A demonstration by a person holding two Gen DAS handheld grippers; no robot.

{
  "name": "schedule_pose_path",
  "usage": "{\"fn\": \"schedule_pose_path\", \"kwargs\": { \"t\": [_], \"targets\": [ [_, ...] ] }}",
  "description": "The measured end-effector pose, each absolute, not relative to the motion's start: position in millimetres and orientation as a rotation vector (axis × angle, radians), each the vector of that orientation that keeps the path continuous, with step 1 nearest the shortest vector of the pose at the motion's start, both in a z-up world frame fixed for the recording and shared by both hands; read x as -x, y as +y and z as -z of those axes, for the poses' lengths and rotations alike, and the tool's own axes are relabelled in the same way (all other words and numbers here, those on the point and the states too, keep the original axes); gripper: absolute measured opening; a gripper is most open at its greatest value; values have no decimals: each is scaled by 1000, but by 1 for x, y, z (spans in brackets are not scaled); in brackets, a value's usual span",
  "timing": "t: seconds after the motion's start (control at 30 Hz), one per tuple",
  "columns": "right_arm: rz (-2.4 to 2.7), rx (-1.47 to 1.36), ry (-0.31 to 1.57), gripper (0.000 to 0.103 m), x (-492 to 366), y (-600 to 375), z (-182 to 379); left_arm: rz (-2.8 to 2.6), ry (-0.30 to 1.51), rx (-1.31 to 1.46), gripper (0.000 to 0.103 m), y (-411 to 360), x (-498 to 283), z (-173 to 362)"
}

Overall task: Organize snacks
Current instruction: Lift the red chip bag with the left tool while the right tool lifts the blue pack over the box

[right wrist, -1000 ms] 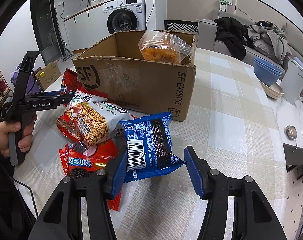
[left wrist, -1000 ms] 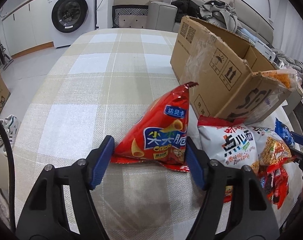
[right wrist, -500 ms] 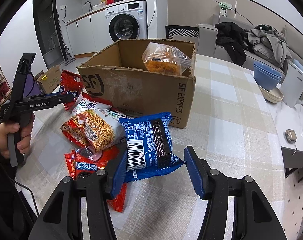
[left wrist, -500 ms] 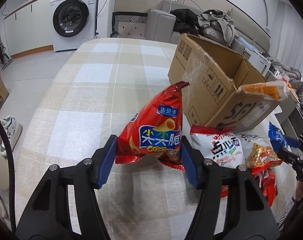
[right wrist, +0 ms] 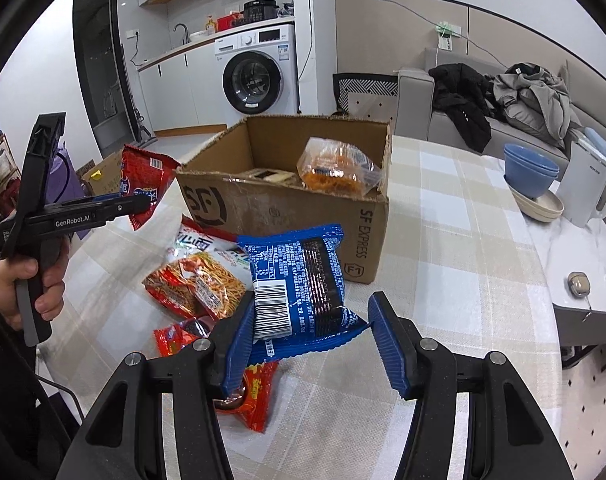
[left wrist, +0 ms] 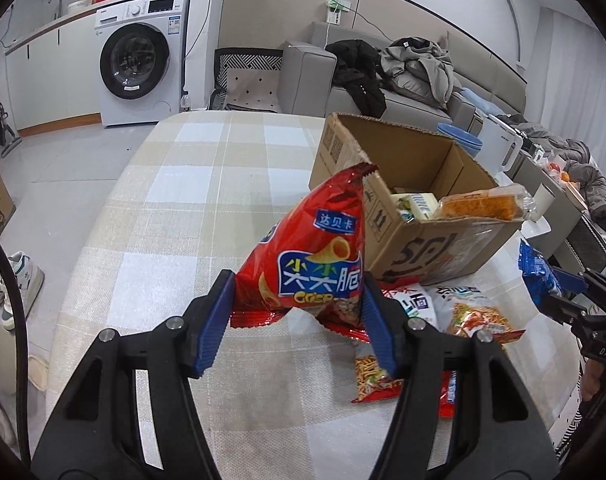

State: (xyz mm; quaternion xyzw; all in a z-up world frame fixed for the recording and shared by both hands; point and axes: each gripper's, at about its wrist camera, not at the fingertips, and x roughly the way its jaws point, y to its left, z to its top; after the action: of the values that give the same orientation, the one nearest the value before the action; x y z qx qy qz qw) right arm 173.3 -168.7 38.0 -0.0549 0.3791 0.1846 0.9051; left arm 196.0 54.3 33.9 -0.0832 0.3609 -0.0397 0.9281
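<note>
already the red crisp bag [left wrist: 315, 264] is off the checked tablecloth [left wrist: 183, 208], pinched at its lower end between the left gripper [left wrist: 297, 316] pads, its long axis running up and away from the jaws toward the sealed top edge. the cardboard box [left wrist: 419, 240] lies just beyond and to the right of that bag in the left wrist view, open side up, so the move that counts is forward and rightward over the near wall. some packets are inside it, and a clear bag of orange snack [left wrist: 483, 206] rests on its near right corner, half over the rim.

from the right wrist view the blue packet [right wrist: 299, 280] sits between the right gripper [right wrist: 311, 340] fingers, barcode end nearest, long axis pointing at the box's front wall. the left pad presses its edge; the right pad looks to meet the crimped corner, though that contact is hard to judge, and the packet appears lifted clear of the cloth. both tongs are narrowed onto their loads, not wide.

noodle packets [right wrist: 199, 280] and a red wrapper [right wrist: 251, 396] lie on the cloth before the box. the right gripper's load is nearer the box front; the left gripper's bag stands beside its left corner.
</note>
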Motion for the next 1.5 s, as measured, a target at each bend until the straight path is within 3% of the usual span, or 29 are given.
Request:
{"fn": "schedule_pose_path", "kwargs": {
  "t": [0.8, 1.5],
  "targets": [
    [-390, 21, 629, 57, -165, -176, -85, 142, 674, 151, 59, 3, -167, -91],
    [-365, 8, 605, 57, -198, -161, -105, 150, 673, 101, 59, -34, -205, -121]
  ]
}}
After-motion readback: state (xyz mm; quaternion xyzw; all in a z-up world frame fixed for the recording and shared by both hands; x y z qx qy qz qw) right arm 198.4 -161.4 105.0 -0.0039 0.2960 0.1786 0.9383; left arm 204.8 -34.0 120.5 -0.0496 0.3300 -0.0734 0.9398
